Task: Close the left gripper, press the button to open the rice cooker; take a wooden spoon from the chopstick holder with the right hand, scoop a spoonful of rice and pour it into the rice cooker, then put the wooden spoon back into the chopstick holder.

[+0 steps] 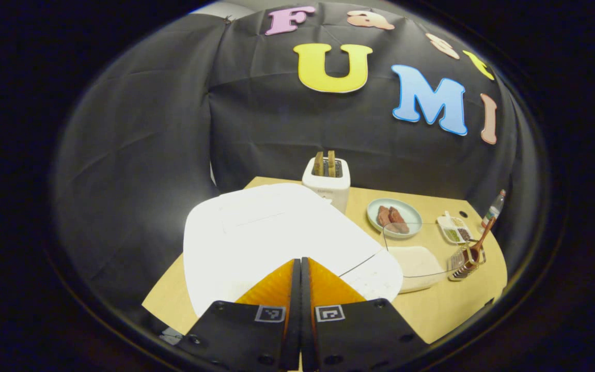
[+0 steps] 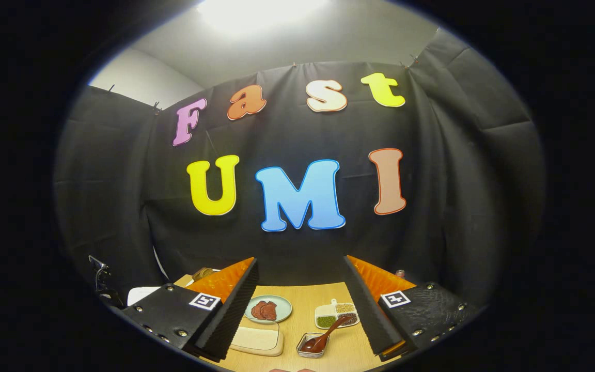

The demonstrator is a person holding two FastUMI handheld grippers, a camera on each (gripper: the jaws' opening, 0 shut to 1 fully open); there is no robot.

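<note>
My left gripper (image 1: 300, 268), fingers pressed together, is hovering over the rice cooker (image 1: 277, 232) lid; I should be pressing squarely downward. My right gripper (image 2: 300, 310) is hanging spread.

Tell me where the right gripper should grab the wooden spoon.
Probably the upper handle of the wooden spoon, coming from above. Its bowl sits down in the chopstick holder while the handle leans up and out, free. The right gripper is open.
</note>
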